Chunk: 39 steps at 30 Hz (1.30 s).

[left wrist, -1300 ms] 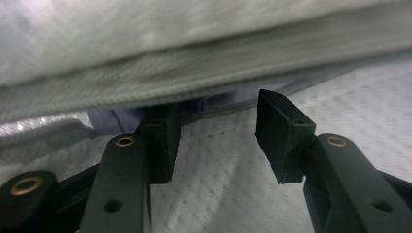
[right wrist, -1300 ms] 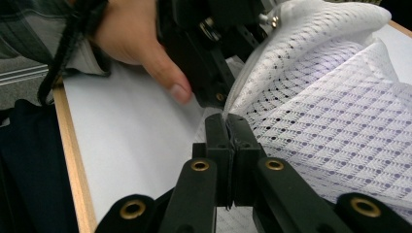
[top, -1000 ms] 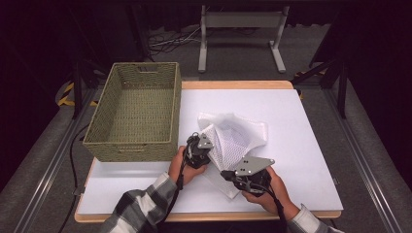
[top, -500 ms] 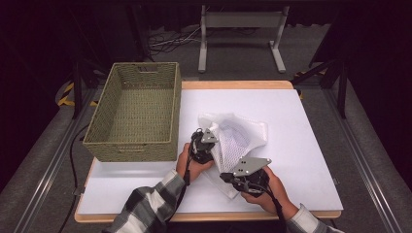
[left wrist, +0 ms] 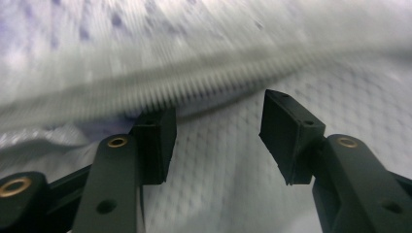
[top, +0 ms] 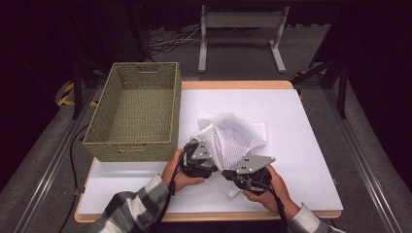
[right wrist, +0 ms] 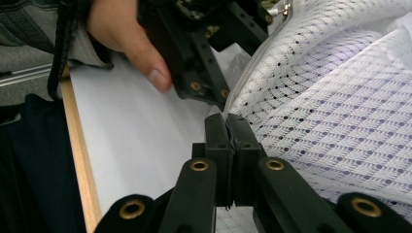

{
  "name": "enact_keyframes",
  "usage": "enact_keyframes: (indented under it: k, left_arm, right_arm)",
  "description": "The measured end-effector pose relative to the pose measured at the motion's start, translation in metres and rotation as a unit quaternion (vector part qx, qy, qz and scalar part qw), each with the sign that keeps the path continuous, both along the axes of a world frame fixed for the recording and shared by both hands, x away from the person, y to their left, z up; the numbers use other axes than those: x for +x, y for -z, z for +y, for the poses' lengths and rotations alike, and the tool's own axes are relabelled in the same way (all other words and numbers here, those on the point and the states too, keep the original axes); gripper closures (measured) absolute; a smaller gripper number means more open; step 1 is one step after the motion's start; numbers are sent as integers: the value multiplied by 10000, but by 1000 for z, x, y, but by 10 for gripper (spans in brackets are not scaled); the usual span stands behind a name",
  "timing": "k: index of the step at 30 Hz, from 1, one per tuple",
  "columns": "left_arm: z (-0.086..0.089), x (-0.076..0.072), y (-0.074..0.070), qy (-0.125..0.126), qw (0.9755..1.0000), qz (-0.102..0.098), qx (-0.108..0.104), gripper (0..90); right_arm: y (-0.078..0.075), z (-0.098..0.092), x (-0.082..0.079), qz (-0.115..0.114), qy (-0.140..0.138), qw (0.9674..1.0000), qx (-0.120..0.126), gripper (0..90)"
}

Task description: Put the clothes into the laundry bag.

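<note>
Lying on white counter (top: 301,126) beside basket (top: 136,114): mesh laundry bag (top: 233,138). Right claw (right wrist: 228,131) clenching bag edge by zipper, anchoring it. Left claw (left wrist: 216,136) just opening, released, hovering over mesh, nothing pinched.

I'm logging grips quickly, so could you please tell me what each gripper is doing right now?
Left gripper: open, jaws have just been opening over the mesh bag.
Right gripper: shut on the mesh bag's edge.

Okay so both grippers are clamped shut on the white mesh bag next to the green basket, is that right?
Not quite. The right gripper is clamped on the white mesh bag beside the green basket, but the left gripper has just been opening; the left gripper view shows its jaws apart.
</note>
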<state>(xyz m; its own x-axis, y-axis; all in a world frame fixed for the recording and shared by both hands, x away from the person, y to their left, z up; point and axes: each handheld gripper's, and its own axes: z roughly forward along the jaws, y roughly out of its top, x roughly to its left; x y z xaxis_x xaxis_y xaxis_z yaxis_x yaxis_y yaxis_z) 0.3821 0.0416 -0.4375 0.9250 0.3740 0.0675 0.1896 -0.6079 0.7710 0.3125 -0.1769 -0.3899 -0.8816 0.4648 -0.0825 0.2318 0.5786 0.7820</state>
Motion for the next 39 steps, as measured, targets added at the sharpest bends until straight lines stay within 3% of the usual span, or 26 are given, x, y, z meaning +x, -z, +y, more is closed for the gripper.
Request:
enact_keyframes:
  k: [6, 10, 13, 15, 16, 18, 20, 22, 23, 26, 29, 32, 33, 35, 39]
  left_arm:
    - [23, -7, -3, -181, 9998, -117, -22, 571]
    - [23, -6, -2, -439, 9988, -228, -49, 636]
    - [8, -2, 3, -848, 9955, -364, 227, 676]
    - [0, 4, 8, -1070, 9935, -202, 330, 667]
    - [-4, 7, 11, -1300, 9907, -197, 347, 663]
    - [-7, 13, 12, -1421, 9893, -30, 345, 637]
    - [-9, 18, 12, -1597, 9864, -34, 376, 638]
    - [-12, 20, 13, -1575, 9868, 2, 372, 660]
    - [-13, 21, 13, -1632, 9859, -46, 377, 696]
    - [-18, 24, 14, -1675, 9852, -64, 352, 861]
    - [-23, 25, 12, -1530, 9880, -65, 207, 891]
    - [-28, 24, 6, -1231, 9922, -23, -193, 893]
    - [-30, 23, 5, -1215, 9922, -43, -269, 892]
    - [-34, 24, 2, -948, 9925, 129, -758, 891]
    - [-47, 25, 4, -747, 9922, 171, -979, 891]
  right_arm:
    - [-1, -1, 0, -16, 9, 10000, 18, 892]
    - [-2, 0, -1, -29, -21, 10000, 25, 892]
    - [-2, 3, -3, -36, -80, 10000, 16, 893]
    - [-2, 5, -4, -56, -115, 9999, -8, 893]
    - [-2, 5, -4, -62, -117, 9999, -10, 893]
    - [-2, 5, -5, -71, -141, 9999, -20, 893]
    - [-2, 5, -6, -58, -147, 9999, -15, 893]
    - [-2, 4, -6, -55, -150, 9999, -9, 893]
    - [-2, 4, -6, -48, -147, 9999, 1, 893]
    - [-2, 4, -6, -48, -144, 9999, -1, 893]
    - [-3, 5, -6, -46, -144, 9999, -6, 894]
    - [-2, 5, -5, -16, -157, 9999, -2, 894]
    - [-2, 5, -5, -5, -161, 9999, 7, 894]
    - [-2, 5, -5, -2, -171, 9999, 3, 895]
    - [-3, 5, -7, 42, -271, 9996, 49, 897]
